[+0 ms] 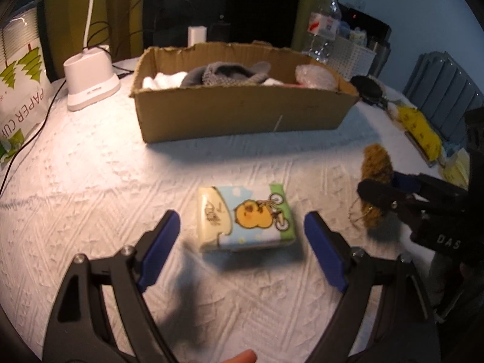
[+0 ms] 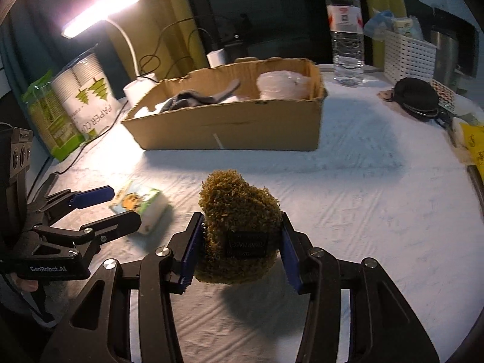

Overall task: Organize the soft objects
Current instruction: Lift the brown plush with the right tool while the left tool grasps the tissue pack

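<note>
A small tissue pack (image 1: 251, 211) printed with a yellow cartoon on a bicycle lies flat on the white tablecloth. My left gripper (image 1: 242, 216) stands open around it, one blue pad on each side and neither touching. My right gripper (image 2: 241, 220) is shut on a fuzzy brown soft thing (image 2: 236, 199) with a dark label, held just above the cloth to the right of the pack. Behind both stands an open cardboard box (image 2: 230, 130) with grey cloth (image 1: 224, 74), white soft pieces and a clear wrapped item inside. The left wrist view shows the right gripper (image 1: 372, 187) at the right edge.
A white lamp base (image 1: 90, 81) with cables and a bag of paper cups (image 1: 21, 75) stand at the back left. A water bottle (image 2: 348, 30), a white basket (image 2: 408, 57), a black pouch (image 2: 417, 96) and a yellow packet (image 1: 420, 127) line the right side.
</note>
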